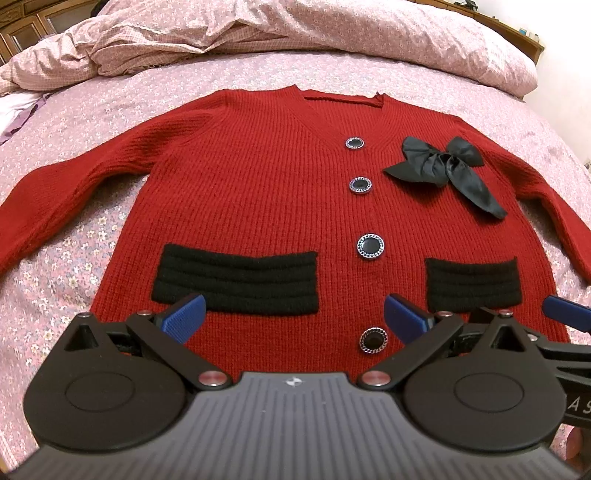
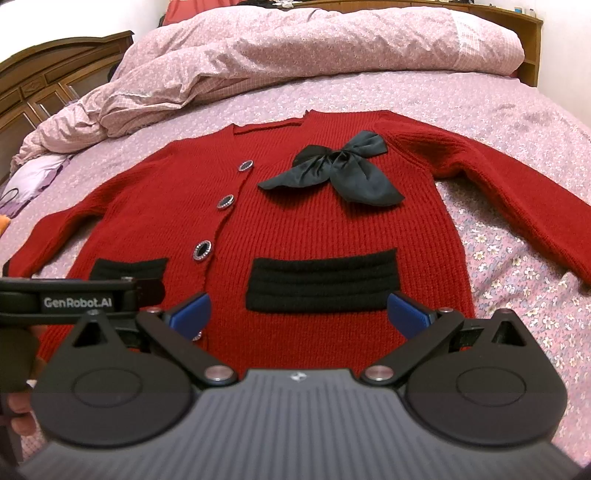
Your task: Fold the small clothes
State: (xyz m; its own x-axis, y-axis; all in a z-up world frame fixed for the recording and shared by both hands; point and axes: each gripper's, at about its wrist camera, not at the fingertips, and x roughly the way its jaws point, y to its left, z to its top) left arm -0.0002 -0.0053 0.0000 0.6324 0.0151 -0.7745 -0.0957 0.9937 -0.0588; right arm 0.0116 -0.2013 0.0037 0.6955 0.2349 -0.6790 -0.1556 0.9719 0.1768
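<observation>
Red cardigan (image 1: 258, 206) spread flat and face up on the bed (image 1: 92, 110), buttoned, neckline at the far side, hem nearest the cameras, both sleeves angled out to the sides. Black bow (image 1: 443, 166) pinned on the chest, two black pocket bands low on the front, a crumpled quilt (image 1: 258, 33) heaped beyond the collar.

Left tongs (image 1: 293, 319) wide open, holding nothing, poised over the hem around the bottom button (image 1: 373, 340). Right tongs (image 2: 299, 314) likewise wide open and empty, over the hem below the right pocket band (image 2: 321, 284). Both side by side, close together near the middle of the hem.

Folding not yet begun, by the look of it. Best to spread the two tongs apart before closing, probably one to a sleeve cuff or shoulder, so the knit lifts evenly instead of bunching. Worth pinching both layers of the thick knit, well in from the edge, and clear of the buttons and the bow, which could snag or slip. Worth laying each sleeve (image 2: 517, 184) flat across the body, then carrying hem to collar in one smooth pass, keeping edges squared.
</observation>
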